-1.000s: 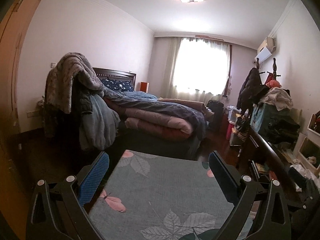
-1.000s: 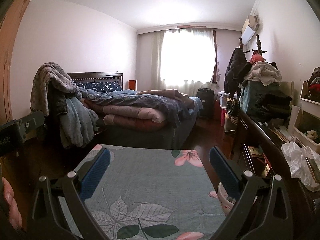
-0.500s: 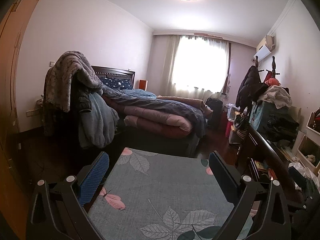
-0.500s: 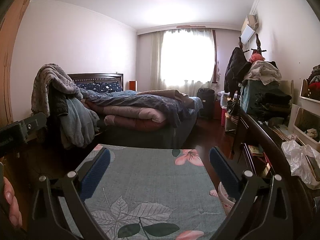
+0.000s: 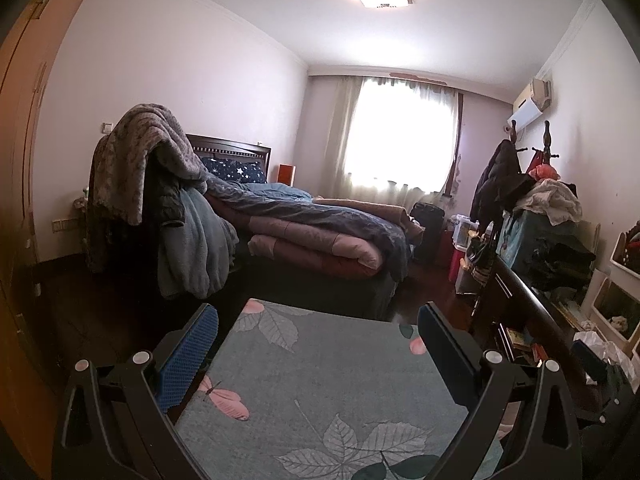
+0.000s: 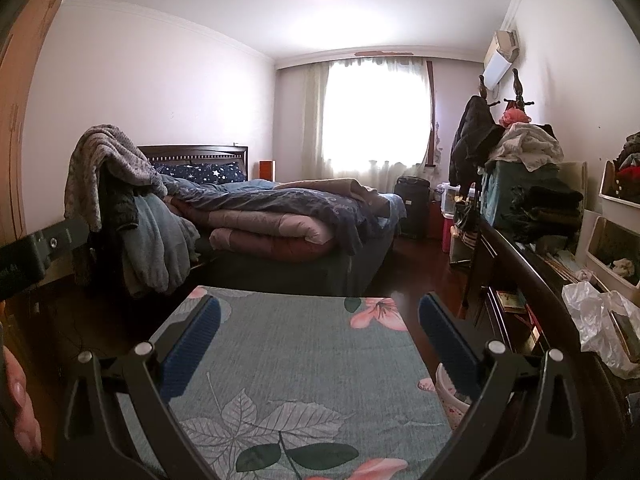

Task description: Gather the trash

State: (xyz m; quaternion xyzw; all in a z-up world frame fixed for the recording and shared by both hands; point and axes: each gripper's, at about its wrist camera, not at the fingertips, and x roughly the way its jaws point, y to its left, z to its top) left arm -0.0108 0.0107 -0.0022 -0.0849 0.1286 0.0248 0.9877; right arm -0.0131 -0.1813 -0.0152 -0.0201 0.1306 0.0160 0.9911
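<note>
I have both tools level over the flowered cloth surface (image 5: 320, 380), pointing down the bedroom toward the bright window (image 5: 400, 132). The left tool (image 5: 318, 320) has its blue-padded fingers (image 5: 188, 356) spread wide apart with nothing between them. The right tool (image 6: 318, 312) is likewise spread wide and holds nothing. At the left edge of the right wrist view I can see part of a hand (image 6: 20, 412) and the body of the left tool.

The trash I can make out lies to the right: a crumpled clear plastic bag (image 6: 600, 328) on the near end of the dark worktop (image 6: 532, 276), well apart from either tool. In the left wrist view some crumpled white paper (image 5: 600, 344) sits on that same worktop. Just beside the right tool's right finger stands a small white flowered bin (image 6: 450, 396), at the right edge of the cloth surface. The bed (image 6: 280, 220), heaped with quilts, lies beyond the far edge.
</note>
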